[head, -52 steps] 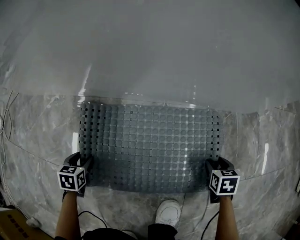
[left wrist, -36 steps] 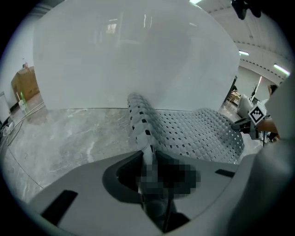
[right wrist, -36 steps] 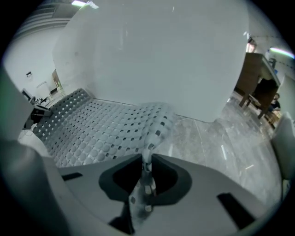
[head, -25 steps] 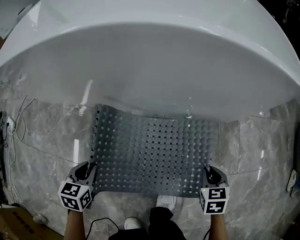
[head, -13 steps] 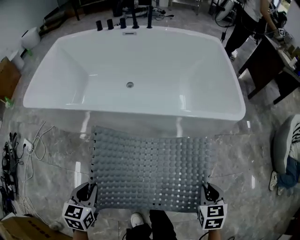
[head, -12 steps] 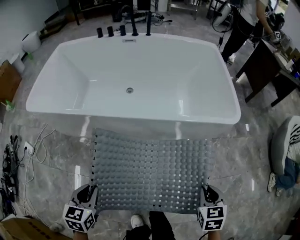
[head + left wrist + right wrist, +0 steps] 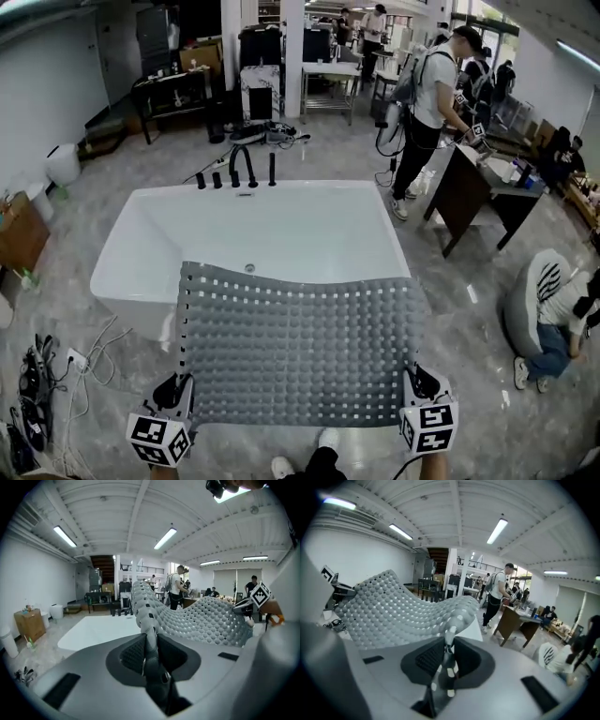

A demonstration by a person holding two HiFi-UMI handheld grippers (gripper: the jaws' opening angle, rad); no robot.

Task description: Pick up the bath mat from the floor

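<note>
Bath mat (image 7: 295, 347): uniform grey, patterned with a regular grid of raised dots and small square holes. Bathtub (image 7: 281, 225): plain white. Floor (image 7: 450, 328): grey marble with paler veining.

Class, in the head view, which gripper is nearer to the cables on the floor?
Left. The left gripper, shut on the bath mat at its near left corner, is just right of the cables; the right gripper holds the other near corner, farther away.

Head view looks down; gripper views share the bath mat (image 7: 295, 347).
</note>
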